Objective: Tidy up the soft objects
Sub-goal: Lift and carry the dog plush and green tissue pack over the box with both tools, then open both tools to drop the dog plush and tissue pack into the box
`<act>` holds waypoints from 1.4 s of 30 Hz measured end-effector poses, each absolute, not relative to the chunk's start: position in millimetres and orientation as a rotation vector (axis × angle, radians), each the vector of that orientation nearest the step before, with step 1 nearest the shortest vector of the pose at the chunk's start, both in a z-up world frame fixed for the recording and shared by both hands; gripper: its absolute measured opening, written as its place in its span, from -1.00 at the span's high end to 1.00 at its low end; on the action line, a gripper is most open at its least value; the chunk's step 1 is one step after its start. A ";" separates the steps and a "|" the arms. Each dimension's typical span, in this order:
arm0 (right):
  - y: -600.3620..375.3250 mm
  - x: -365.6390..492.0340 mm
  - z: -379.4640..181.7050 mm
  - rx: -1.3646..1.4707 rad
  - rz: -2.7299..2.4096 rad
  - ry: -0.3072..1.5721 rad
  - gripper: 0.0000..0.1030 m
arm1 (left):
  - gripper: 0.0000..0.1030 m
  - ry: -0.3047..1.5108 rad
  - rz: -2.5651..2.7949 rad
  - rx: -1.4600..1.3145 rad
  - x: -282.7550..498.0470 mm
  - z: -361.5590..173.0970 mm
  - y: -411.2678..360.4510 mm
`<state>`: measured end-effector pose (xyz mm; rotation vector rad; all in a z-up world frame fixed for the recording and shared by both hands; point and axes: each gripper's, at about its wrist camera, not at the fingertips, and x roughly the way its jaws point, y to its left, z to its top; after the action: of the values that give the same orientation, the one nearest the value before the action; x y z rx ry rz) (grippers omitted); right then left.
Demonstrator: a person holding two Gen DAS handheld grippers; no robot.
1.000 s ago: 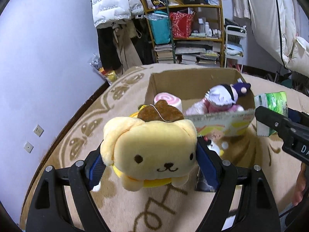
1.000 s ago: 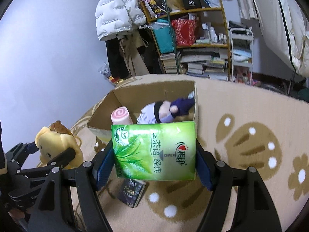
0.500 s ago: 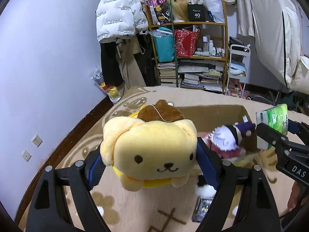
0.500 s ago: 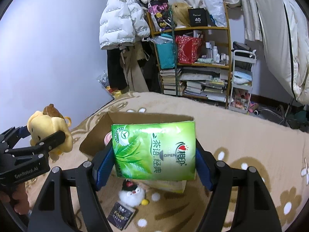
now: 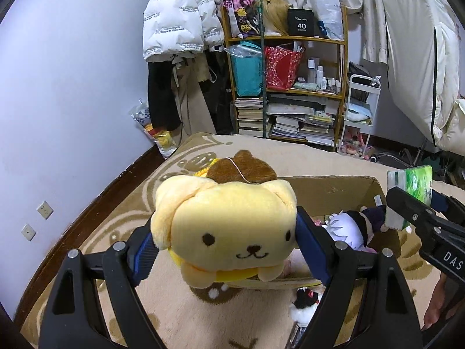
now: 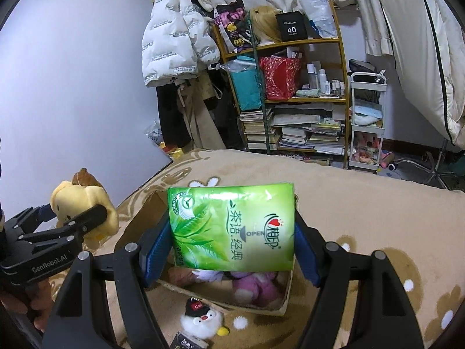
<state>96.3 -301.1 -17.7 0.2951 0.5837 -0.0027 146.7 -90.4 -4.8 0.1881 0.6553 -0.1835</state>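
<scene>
Both tools grip loads — yellow plush (image 5: 229,232), green tissue pack (image 6: 232,226).

Yellow dog plush (image 5: 229,229) with a brown beret is up in the air, face toward the camera, squeezed on both sides. The green tissue pack (image 6: 232,226) is also lifted, front label showing, sitting over the open cardboard box (image 6: 279,305). Inside the box there's a pink plush (image 6: 255,288) and a white-haired doll (image 5: 345,229). A small white plush in a black cap (image 6: 202,318) lies on the beige rug just beside the box.
</scene>
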 end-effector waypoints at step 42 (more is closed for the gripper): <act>-296.8 116.4 -46.0 0.364 0.117 0.549 -0.77 | -0.81 0.769 -0.253 0.191 171.3 -62.8 -97.1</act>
<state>116.4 -296.8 -46.0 0.3635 0.5493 0.1172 171.3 -97.1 -62.8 0.1910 0.7686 -0.2531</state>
